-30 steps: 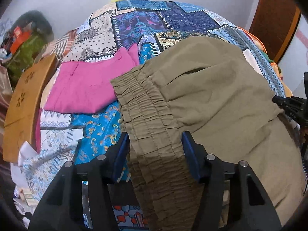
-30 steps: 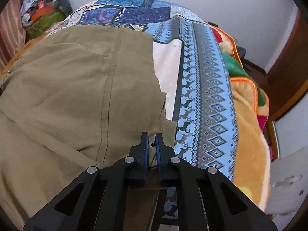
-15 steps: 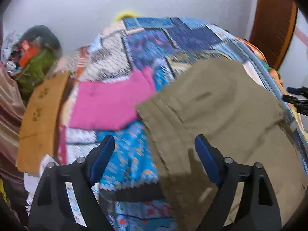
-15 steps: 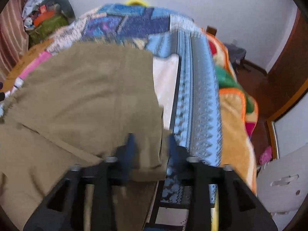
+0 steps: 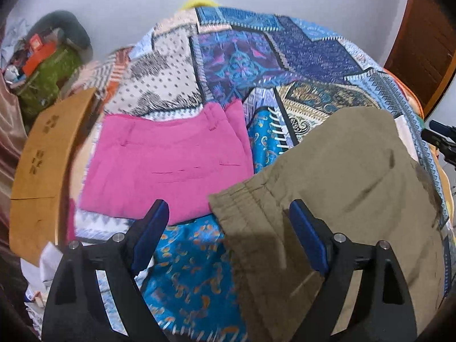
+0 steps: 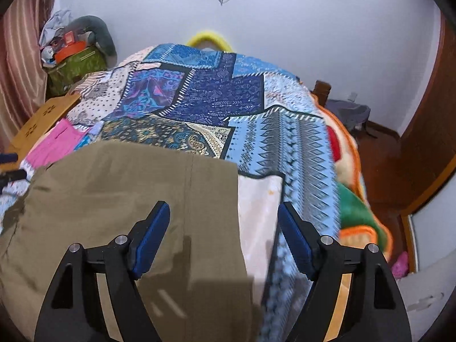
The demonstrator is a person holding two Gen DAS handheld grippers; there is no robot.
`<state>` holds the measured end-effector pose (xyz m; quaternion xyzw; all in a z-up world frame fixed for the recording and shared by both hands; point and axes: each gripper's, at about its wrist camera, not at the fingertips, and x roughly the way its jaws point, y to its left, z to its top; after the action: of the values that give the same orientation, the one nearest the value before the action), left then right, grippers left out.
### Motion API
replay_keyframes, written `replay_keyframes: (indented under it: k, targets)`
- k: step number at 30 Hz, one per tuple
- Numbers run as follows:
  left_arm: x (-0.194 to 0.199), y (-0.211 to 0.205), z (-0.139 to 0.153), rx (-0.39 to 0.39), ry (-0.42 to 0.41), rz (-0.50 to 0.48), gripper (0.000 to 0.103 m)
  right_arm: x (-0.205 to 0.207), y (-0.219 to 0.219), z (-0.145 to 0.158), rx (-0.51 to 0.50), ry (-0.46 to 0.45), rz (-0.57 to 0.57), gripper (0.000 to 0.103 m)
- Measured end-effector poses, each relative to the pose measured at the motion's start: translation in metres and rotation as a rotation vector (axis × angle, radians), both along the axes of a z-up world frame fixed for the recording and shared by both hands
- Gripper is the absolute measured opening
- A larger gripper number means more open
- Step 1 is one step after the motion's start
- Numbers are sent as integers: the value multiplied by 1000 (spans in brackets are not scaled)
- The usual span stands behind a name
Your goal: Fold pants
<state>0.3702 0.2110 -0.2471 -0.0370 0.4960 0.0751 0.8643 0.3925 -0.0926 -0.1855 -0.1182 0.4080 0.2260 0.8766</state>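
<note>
Olive-khaki pants [image 5: 342, 188] lie folded flat on the patchwork bedspread [image 5: 256, 54]. Their elastic waistband end is toward my left gripper [image 5: 228, 228], which is open and empty just above that edge. In the right wrist view the pants [image 6: 114, 208] fill the lower left. My right gripper [image 6: 222, 236] is open and empty above their right edge, jaws wide apart.
A folded pink garment [image 5: 168, 165] lies left of the pants. A wooden board [image 5: 42, 154] edges the bed on the left, with a cluttered green bag [image 6: 74, 62] behind. Orange and green blankets [image 6: 356, 199] hang off the bed's right side. A wooden door [image 5: 421, 40] stands at the right.
Both grippers have let go of the pants, opened wide and pulled back upward. The pants now lie released on the bed.
</note>
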Motion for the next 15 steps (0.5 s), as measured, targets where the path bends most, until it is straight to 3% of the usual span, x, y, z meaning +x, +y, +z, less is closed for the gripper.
replay_keyframes:
  k: [9,11,12,13,15]
  targets:
    - [23,7,-35,-92,41,-15,87,62,20,-43,-3,74,-25,73]
    - [23,7,-38,-110,30,-21,87,73,23,-53,21,116,-29,53]
    - [23,8,-39,-119,23,-23,84,77,24,-58,37,150,-20,49]
    - [23,8,-40,-132,17,-31,77,77,25,-60,59,159,-20,46]
    - [23,8,-39,-178,11,-50,62,73,28,-59,74,139,-15,29]
